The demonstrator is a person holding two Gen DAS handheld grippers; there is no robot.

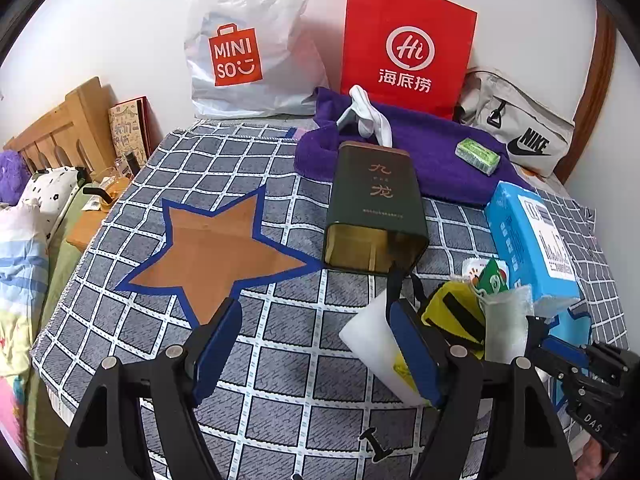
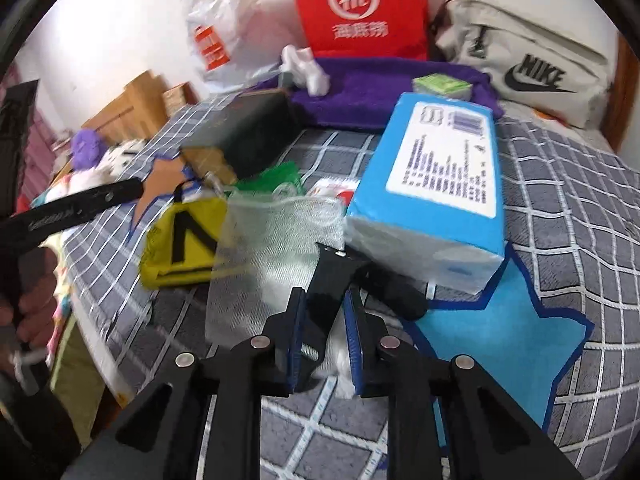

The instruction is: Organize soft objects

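Note:
My left gripper (image 1: 316, 344) is open and empty above the checked cloth (image 1: 280, 360), near the brown star patch (image 1: 216, 252). A white foam block (image 1: 368, 344) lies by its right finger. Beside it are a yellow pouch (image 1: 452, 312), a bubble-wrap bag (image 1: 506, 324) and a blue tissue pack (image 1: 532, 240). My right gripper (image 2: 326, 332) is closed on a black clamp-like tool (image 2: 332, 280) over the bubble-wrap bag (image 2: 272, 256). The blue tissue pack (image 2: 436, 184) and the yellow pouch (image 2: 180, 248) flank it. A blue star patch (image 2: 500, 340) lies to the right.
A dark green tin (image 1: 376, 208) lies on its side. A purple towel (image 1: 420, 152) carries a white sock (image 1: 372, 116) and a green packet (image 1: 478, 156). A red bag (image 1: 408, 48), a Miniso bag (image 1: 248, 48) and a Nike pouch (image 1: 520, 136) stand at the wall.

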